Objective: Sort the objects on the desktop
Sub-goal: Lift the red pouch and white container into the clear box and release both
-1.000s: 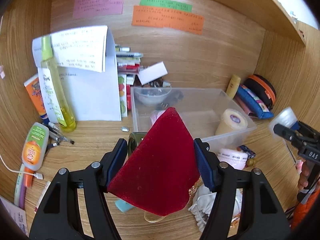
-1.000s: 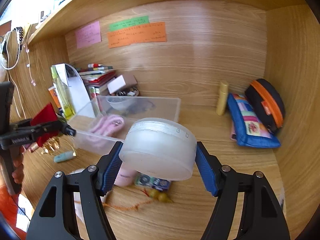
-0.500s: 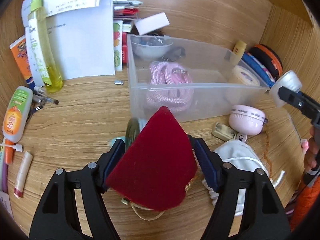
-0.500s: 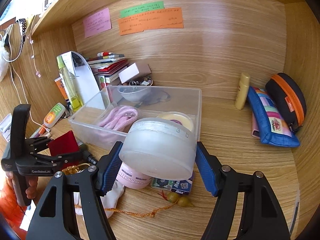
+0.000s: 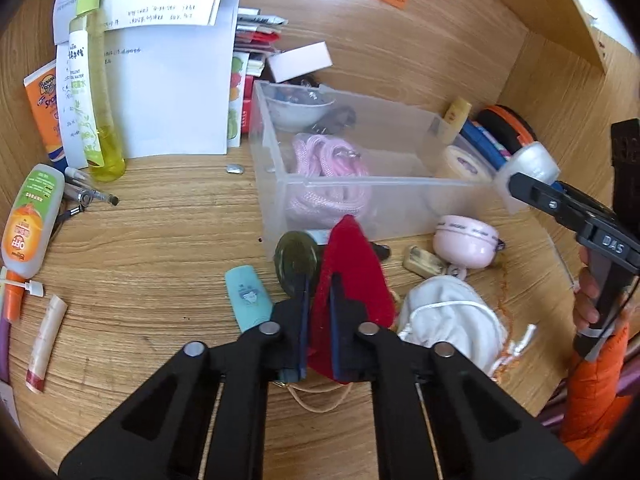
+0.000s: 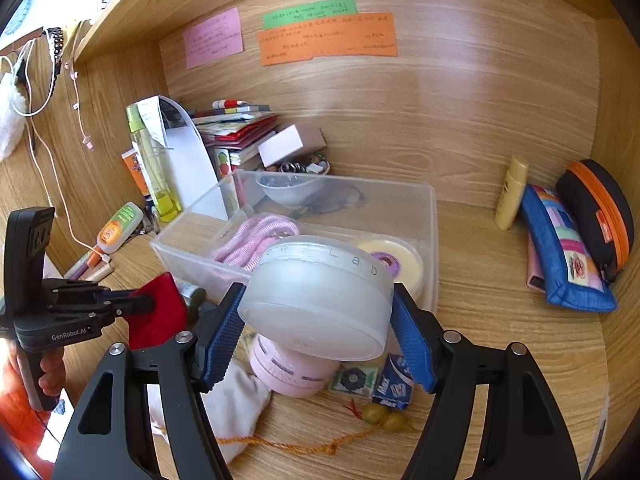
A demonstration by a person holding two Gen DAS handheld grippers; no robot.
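My left gripper (image 5: 318, 292) is shut on a red velvet pouch (image 5: 354, 276) and holds it just in front of the clear plastic bin (image 5: 360, 188); it also shows in the right wrist view (image 6: 158, 314). My right gripper (image 6: 318, 320) is shut on a frosted white round jar (image 6: 320, 300), tilted, above the bin's near right corner (image 6: 430, 240). The jar also shows in the left wrist view (image 5: 528, 168). The bin holds a pink rope (image 5: 328, 168), a white bowl (image 5: 298, 110) and a cream tape roll (image 6: 394, 260).
On the desk before the bin lie a pink round case (image 5: 466, 240), a white cloth pouch (image 5: 452, 316), a teal tube (image 5: 248, 298), a small blue box (image 6: 394, 384) and an orange cord (image 6: 280, 446). Bottles, papers and books (image 5: 160, 88) stand at the left. Pencil cases (image 6: 568, 248) lie at the right.
My left gripper has closed much tighter on the red pouch, now seen edge-on, and moved slightly nearer the bin. The right gripper with the jar moved closer over the bin's corner.
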